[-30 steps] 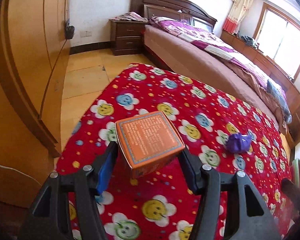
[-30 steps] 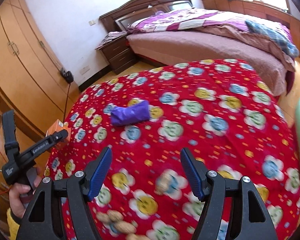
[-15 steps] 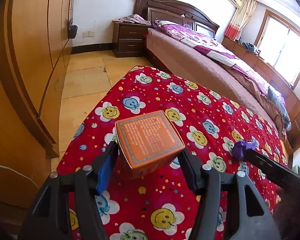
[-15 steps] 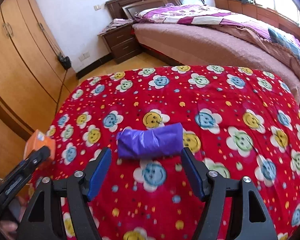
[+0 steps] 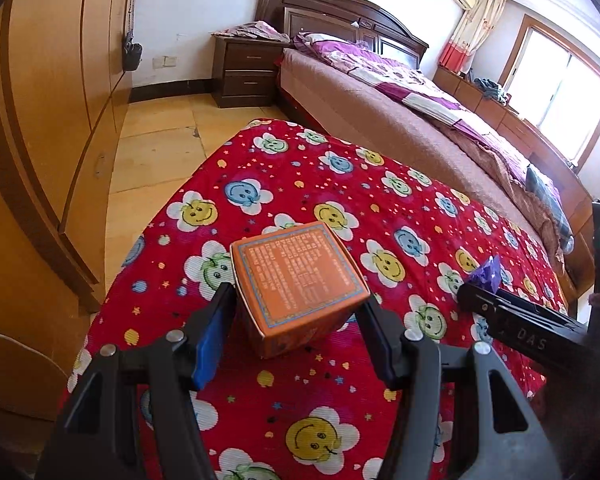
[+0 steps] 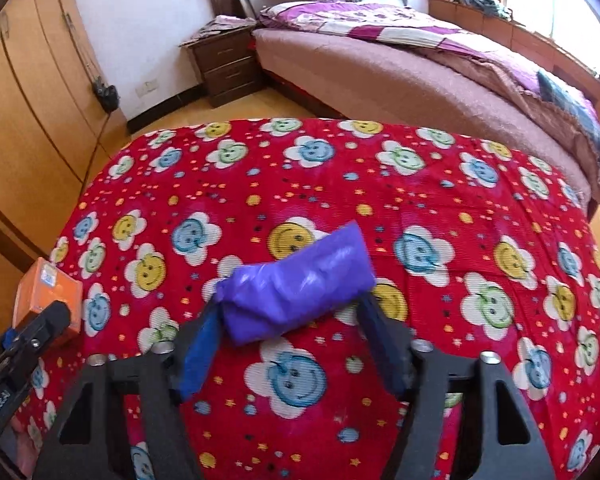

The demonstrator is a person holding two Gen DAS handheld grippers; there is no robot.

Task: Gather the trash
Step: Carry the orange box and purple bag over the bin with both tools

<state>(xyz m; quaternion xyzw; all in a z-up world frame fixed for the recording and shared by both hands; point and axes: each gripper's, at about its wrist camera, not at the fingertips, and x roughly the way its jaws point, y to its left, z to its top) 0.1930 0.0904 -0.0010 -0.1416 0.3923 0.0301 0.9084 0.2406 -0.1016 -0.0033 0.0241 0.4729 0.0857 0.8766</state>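
Left gripper point(image 5: 296, 322) clenches the orange box point(image 5: 298, 274) above the red cloth's point(image 5: 340, 172) left edge. Right gripper point(image 6: 290, 334) is closing around the purple bag point(image 6: 300, 288) mid-cloth; only its own view shows the bag fully.

Purple bag point(image 5: 487, 274) mostly hidden behind right gripper point(image 5: 516, 322); orange box's point(image 6: 47, 296) lower corner likewise covered.

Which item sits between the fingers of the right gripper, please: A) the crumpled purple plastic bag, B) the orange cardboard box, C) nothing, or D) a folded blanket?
A: the right wrist view shows the crumpled purple plastic bag between the closing fingers of the right gripper.
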